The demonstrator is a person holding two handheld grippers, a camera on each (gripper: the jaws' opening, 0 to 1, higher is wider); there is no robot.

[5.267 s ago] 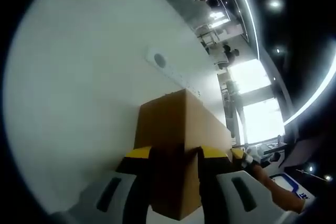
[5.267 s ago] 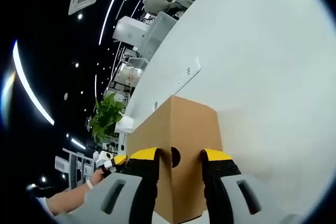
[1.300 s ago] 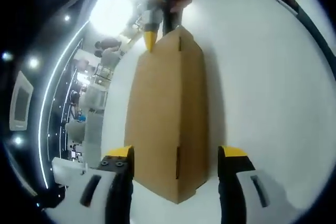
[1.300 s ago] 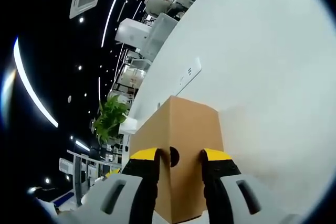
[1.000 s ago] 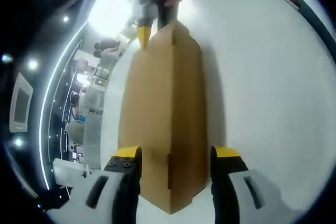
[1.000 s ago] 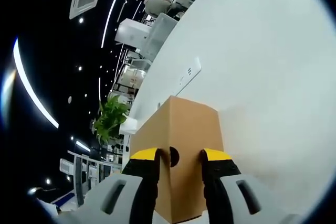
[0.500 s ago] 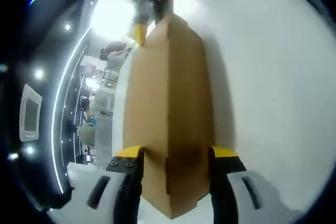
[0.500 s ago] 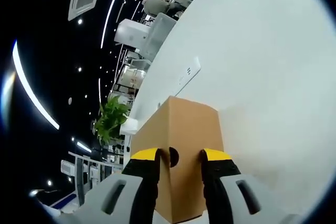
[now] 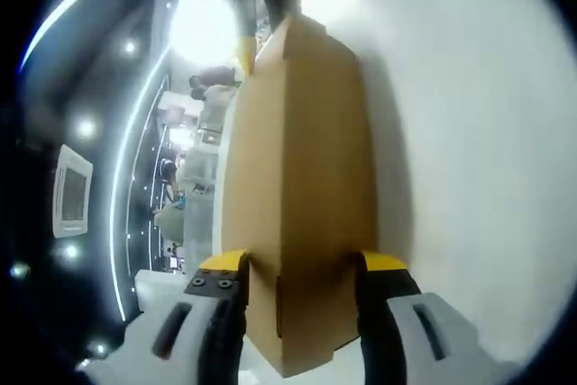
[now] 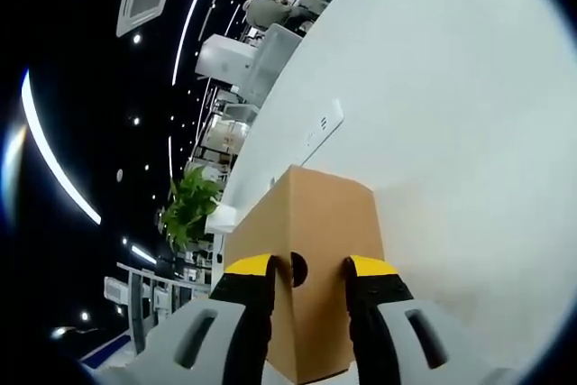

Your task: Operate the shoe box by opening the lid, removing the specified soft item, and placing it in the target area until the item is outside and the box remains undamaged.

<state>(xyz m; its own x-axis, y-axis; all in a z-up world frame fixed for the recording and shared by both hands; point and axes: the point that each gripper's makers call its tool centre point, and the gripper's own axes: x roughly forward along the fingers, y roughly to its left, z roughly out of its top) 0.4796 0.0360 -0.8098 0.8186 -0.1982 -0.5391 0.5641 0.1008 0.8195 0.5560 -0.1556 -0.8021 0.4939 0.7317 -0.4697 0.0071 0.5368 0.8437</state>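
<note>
A closed brown cardboard shoe box [image 9: 302,151] lies on the white table [image 9: 469,132] and stretches away from the camera in the left gripper view. My left gripper [image 9: 302,268] is shut on its near end, with the yellow-tipped jaws pressed on both sides. At the box's far end a yellow fingertip [image 9: 244,47] of my right gripper shows. In the right gripper view the same shoe box [image 10: 315,214] shows an end face with a round finger hole [image 10: 299,269]. My right gripper [image 10: 306,270] is shut on that end, one jaw on each side of the hole.
A flat white strip with small slots [image 10: 320,128] lies on the table [image 10: 469,87] beyond the box. A green plant [image 10: 185,206] and office furniture stand past the table's edge. A person stands behind the far end of the box in the left gripper view.
My left gripper's jaws, which stood wide on either side of the box, have closed onto its near end. The left view has tilted slightly. My right gripper has kept its hold.
</note>
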